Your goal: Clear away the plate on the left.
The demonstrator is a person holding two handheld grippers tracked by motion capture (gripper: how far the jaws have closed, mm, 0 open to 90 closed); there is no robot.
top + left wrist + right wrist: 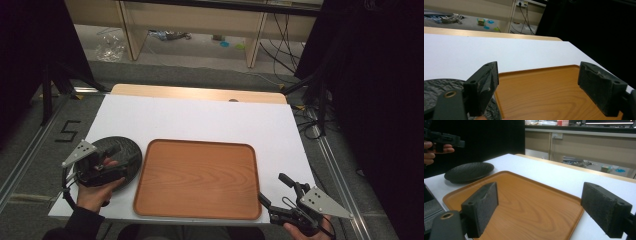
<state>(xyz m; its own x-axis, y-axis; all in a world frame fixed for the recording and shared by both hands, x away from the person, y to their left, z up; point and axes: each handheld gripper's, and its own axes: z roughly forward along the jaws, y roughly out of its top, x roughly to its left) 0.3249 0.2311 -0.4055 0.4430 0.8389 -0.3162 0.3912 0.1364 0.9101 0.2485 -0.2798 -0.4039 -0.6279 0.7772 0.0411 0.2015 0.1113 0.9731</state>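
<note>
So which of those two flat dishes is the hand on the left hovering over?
The round black plate, left of the rectangular wooden tray. The left tool, jaws open, hangs above it.

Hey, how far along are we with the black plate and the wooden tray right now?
Nothing looks done yet: the wooden tray is bare, and the black plate sits on the white table just left of it. In hand: the left gripper hovers open over the plate, not gripping it. The right gripper waits open at the tray's near right corner. Probably left: gripping the plate and placing it on the tray.
</note>
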